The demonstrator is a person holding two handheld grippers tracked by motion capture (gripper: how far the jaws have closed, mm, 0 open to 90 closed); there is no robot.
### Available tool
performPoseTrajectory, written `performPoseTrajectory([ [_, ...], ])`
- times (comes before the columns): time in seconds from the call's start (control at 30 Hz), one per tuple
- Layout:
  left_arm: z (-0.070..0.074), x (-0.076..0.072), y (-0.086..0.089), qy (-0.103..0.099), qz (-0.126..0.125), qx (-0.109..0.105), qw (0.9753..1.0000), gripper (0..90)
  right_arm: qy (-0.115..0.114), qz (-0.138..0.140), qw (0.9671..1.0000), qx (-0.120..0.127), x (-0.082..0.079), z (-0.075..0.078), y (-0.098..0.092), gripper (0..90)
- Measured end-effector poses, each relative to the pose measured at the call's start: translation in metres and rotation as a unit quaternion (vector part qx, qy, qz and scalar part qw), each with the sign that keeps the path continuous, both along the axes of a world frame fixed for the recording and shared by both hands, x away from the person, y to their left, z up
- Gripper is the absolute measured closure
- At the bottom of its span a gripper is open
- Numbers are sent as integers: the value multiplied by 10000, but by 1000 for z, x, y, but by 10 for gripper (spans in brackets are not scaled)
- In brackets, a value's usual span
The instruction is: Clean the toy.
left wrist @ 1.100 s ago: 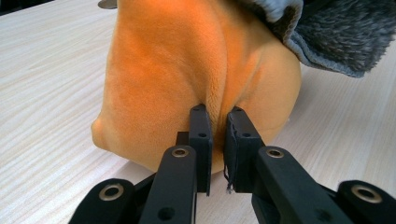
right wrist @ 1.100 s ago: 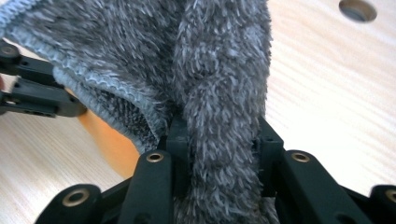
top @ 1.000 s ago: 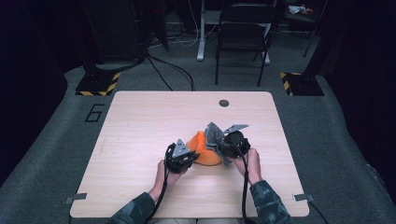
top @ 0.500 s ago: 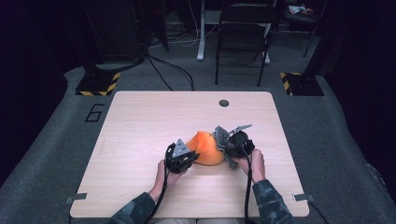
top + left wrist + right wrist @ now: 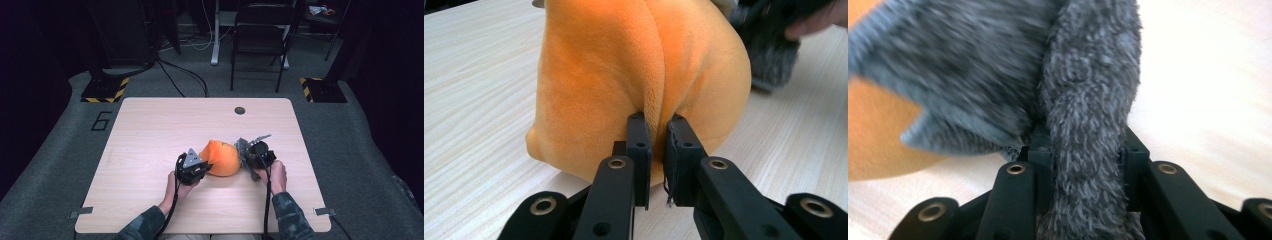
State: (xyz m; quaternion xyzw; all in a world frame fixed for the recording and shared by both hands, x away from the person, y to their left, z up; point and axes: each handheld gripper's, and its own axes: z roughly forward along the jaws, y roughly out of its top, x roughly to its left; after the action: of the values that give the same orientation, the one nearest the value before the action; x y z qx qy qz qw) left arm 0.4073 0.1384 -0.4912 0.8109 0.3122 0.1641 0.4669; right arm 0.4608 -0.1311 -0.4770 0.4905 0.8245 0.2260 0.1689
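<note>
An orange plush toy [image 5: 220,157] lies on the wooden table [image 5: 150,135], near its front middle. My left gripper [image 5: 200,167] is at the toy's left side. In the left gripper view my left gripper [image 5: 656,120] is shut on a fold of the orange plush toy [image 5: 614,65]. A grey fuzzy fabric piece [image 5: 243,150] sits at the toy's right side. My right gripper [image 5: 248,159] holds it. In the right gripper view my right gripper [image 5: 1083,132] is shut on a thick roll of the grey fuzzy fabric [image 5: 1083,90], with the orange plush [image 5: 878,135] to the left.
A round cable hole [image 5: 240,110] sits near the table's far edge. A black folding chair [image 5: 260,40] and cables stand on the floor beyond the table. Bare tabletop lies to the left and behind the toy.
My right gripper has shifted slightly to the right with the grey fabric in it. The left gripper and the orange toy have hardly moved.
</note>
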Motion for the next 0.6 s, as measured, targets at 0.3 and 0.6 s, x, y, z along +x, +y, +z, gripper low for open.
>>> performPoseTrajectory([
  [0.3,0,0,0,-7,25,-1,10000,822,-395,473,9937,935,-21,54,7,685],
  [0.6,2,-2,1,-30,45,4,10000,657,-412,683,9952,561,-22,36,31,693],
])
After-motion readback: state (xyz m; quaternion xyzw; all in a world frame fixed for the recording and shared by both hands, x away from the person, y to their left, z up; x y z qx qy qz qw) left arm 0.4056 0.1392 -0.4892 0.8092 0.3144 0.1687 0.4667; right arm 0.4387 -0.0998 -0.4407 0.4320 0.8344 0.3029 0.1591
